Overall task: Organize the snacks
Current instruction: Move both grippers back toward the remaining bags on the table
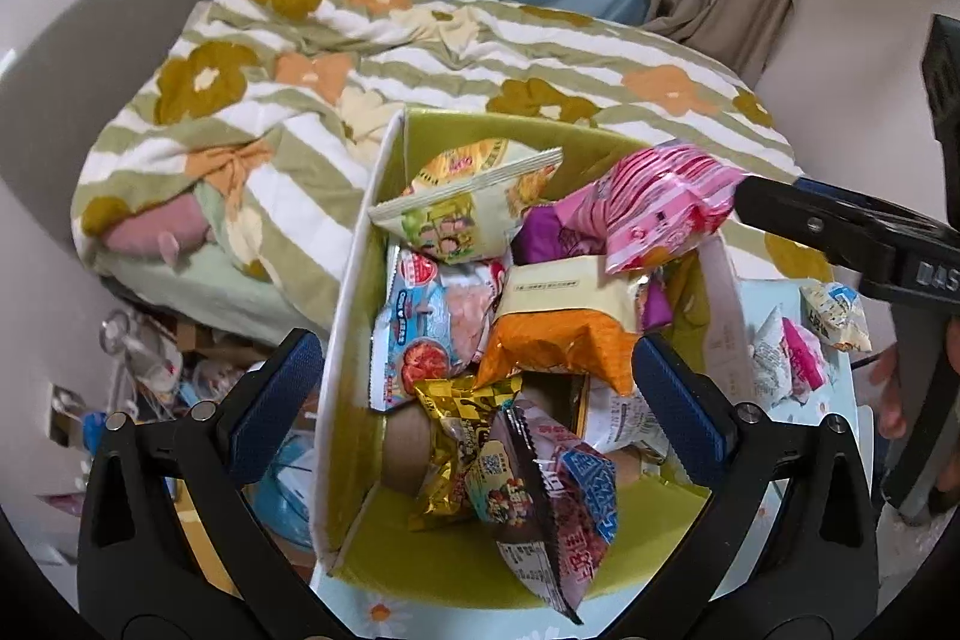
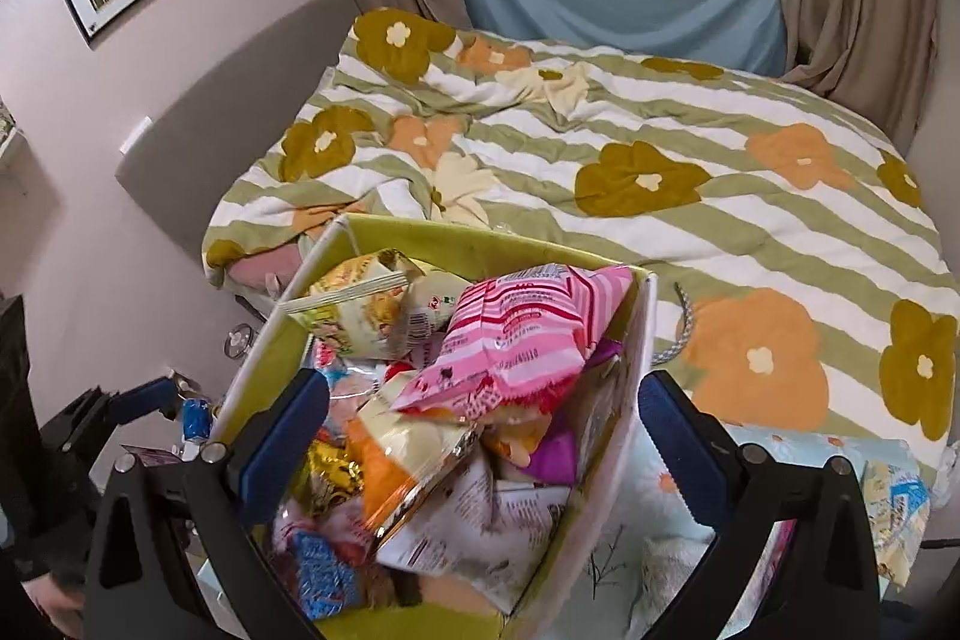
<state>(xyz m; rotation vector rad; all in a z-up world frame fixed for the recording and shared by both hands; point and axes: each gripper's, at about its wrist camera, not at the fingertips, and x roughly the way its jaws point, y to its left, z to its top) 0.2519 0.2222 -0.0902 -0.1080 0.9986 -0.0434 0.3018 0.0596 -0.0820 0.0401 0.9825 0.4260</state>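
Snack box (image 1: 360, 244) packed with packets beside flowered bedspread (image 2: 690, 172); pink striped packet (image 2: 522, 334) lies on top of heap. Left gripper (image 1: 474, 406) and right gripper (image 2: 480, 442) both hover above, jaws spread wide, nothing held

Both wrist views look steeply down, close above the snack box (image 1: 360, 244), sharing the bed (image 2: 690, 147) behind.
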